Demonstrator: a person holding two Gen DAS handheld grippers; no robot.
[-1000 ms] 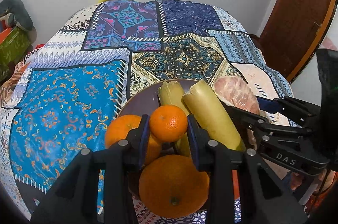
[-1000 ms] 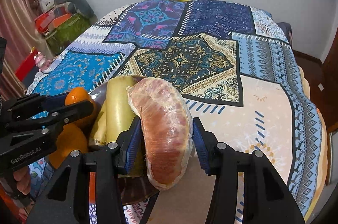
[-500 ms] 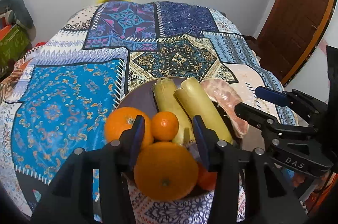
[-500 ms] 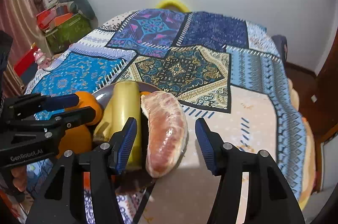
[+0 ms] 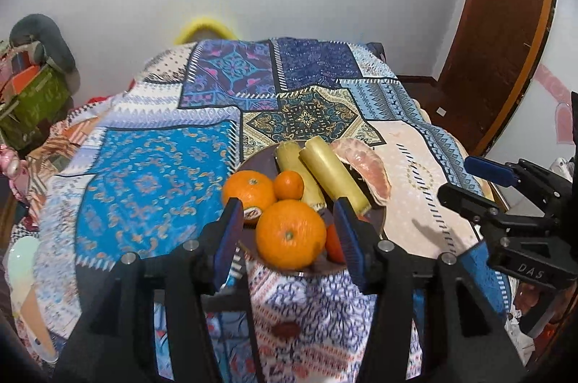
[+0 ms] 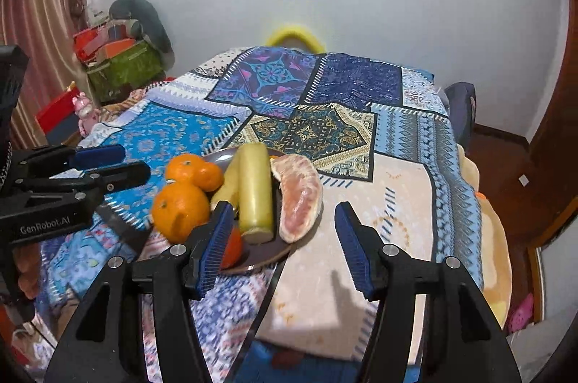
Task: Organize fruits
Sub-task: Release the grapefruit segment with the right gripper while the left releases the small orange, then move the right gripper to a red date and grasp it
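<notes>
Item: dark plate of fruit, near the front edge of a table under a patchwork cloth; all places below are reckoned from this plate. On it we count a large orange at the near rim, a second orange and a small one behind it, two pale yellow-green stalks lying lengthwise front to back, and a peeled pomelo segment along the right rim, its long axis likewise front to back. A reddish fruit shows at the near rim, partly hidden. Our left gripper hangs above and short of the near rim, its jaws having just been opening; they stand spread and grip nothing, the large orange seen between them but well below. Our right gripper hangs off the right near rim, jaws likewise just opened, spread and empty, nearer to the pomelo segment. We judge all fruit gathered and the task near its end. The plate's near rim slightly overhangs the table's front edge; beyond and to the left and right of the plate the cloth lies open.
</notes>
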